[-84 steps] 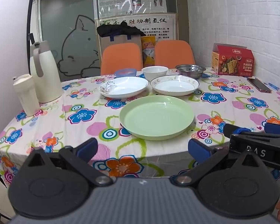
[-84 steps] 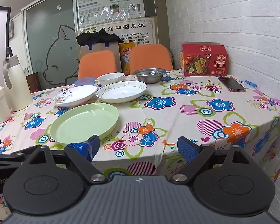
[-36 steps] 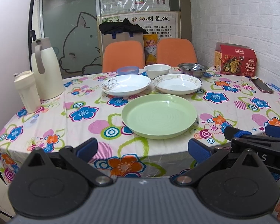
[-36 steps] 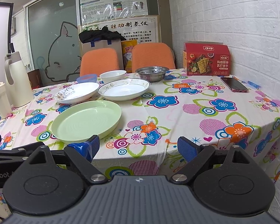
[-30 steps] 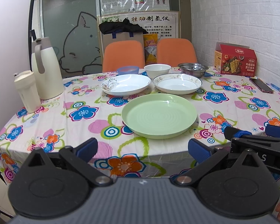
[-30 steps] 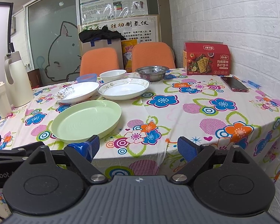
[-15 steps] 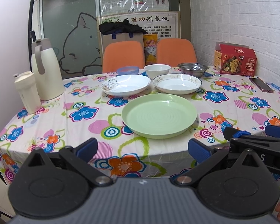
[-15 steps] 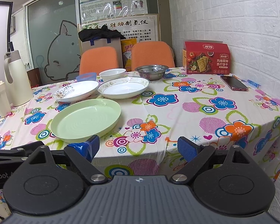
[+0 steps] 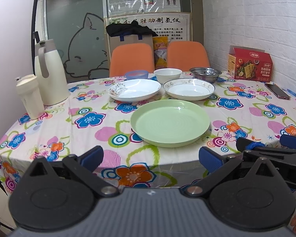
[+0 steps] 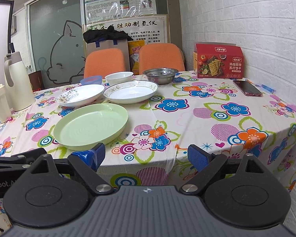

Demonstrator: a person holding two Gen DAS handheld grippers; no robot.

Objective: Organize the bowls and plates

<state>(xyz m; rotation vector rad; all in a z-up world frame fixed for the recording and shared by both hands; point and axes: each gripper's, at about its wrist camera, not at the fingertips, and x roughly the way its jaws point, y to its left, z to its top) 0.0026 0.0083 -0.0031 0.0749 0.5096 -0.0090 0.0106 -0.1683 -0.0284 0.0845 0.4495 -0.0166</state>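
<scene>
A green plate (image 9: 170, 123) (image 10: 90, 125) lies near the front of the flowered table. Behind it lie a white plate with a twig pattern (image 9: 134, 89) (image 10: 81, 95) and a white plate with a patterned rim (image 9: 189, 89) (image 10: 130, 94). Further back stand a blue bowl (image 9: 136, 74) (image 10: 91, 80), a white bowl (image 9: 168, 75) (image 10: 118, 78) and a steel bowl (image 9: 205, 74) (image 10: 160, 75). My left gripper (image 9: 151, 157) and right gripper (image 10: 146, 156) are open and empty, at the table's front edge.
A cream thermos (image 9: 50, 73) and a cream cup (image 9: 29, 96) stand at the left. A red cracker box (image 10: 219, 63) and a phone (image 10: 247, 87) are at the right by the brick wall. Two orange chairs (image 9: 132, 59) stand behind the table.
Over the last seconds both views rose and levelled slightly; in the last half second nothing has visibly moved. Both grippers stay open.
</scene>
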